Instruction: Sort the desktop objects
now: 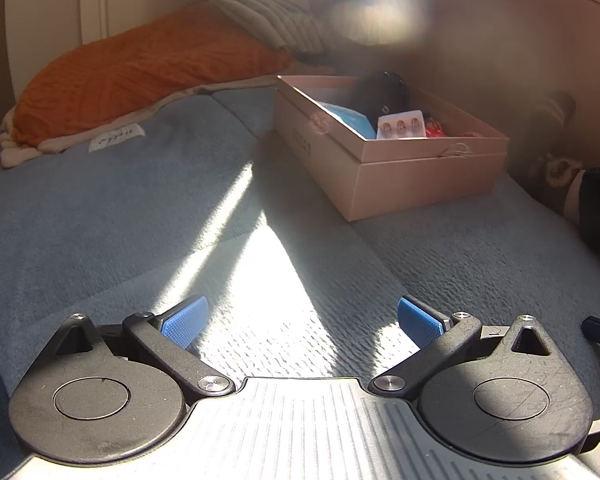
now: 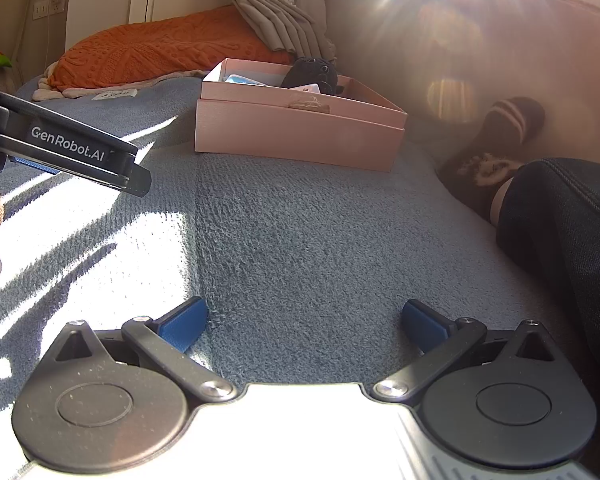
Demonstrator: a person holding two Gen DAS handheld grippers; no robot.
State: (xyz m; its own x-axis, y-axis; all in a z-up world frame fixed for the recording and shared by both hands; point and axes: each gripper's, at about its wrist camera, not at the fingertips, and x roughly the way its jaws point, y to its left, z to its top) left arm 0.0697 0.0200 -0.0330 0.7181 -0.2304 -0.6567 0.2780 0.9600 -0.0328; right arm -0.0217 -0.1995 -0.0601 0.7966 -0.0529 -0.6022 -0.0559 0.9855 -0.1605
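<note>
1. A big blue blanket [image 2: 300,240] covers the bed, with bright sun on part of it.
2. An orange pillow [image 1: 140,68] lies at the far end, well away from both tools.
3. A pink box [image 2: 300,136] sits on the blanket, ahead of both tools and not touching them.
4. The left gripper [image 1: 302,322] hangs just above the blanket. Its blue fingers [image 1: 184,322] are spread wide and hold nothing.
5. The right gripper [image 2: 304,324] is also wide open and empty.
6. Inside the box are a black thing [image 1: 380,92], a blue pack [image 1: 352,120] and a small white pack [image 1: 402,125].
</note>
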